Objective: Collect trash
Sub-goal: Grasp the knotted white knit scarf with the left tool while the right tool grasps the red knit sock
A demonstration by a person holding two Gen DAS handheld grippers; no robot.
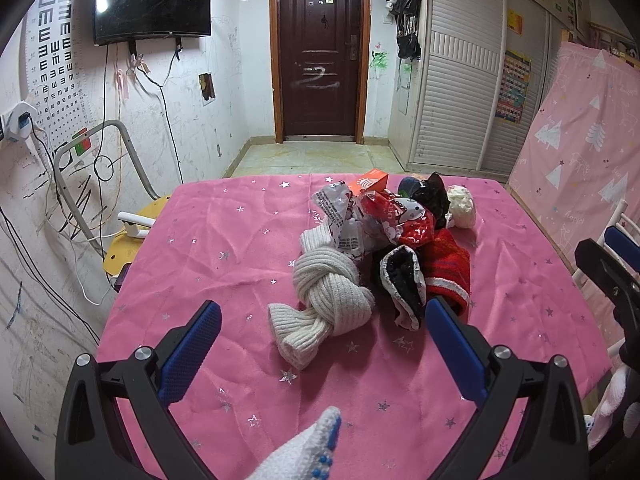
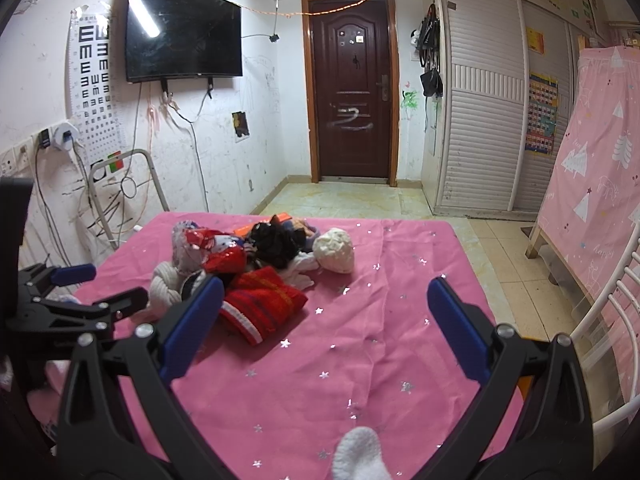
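A heap of trash and clothes lies on the pink star-print tablecloth [image 1: 224, 240]. It holds a knotted cream knit piece [image 1: 324, 296], a red knit piece [image 1: 448, 268], a red cartoon-print wrapper [image 1: 408, 220], a silver wrapper [image 1: 340, 216], an orange box [image 1: 370, 182], a black bag [image 1: 430, 196] and a white wad [image 1: 462, 206]. My left gripper [image 1: 322, 316] is open and empty, just short of the cream knot. My right gripper [image 2: 326, 292] is open and empty, right of the red knit piece [image 2: 262, 302]. The left gripper shows in the right wrist view [image 2: 80, 292].
A yellow stool [image 1: 132, 236] and a metal frame with cables [image 1: 88, 168] stand left of the table. A white chair [image 2: 608, 336] and a pink-draped stand [image 2: 596, 184] are on the right. A brown door [image 1: 318, 52] is beyond.
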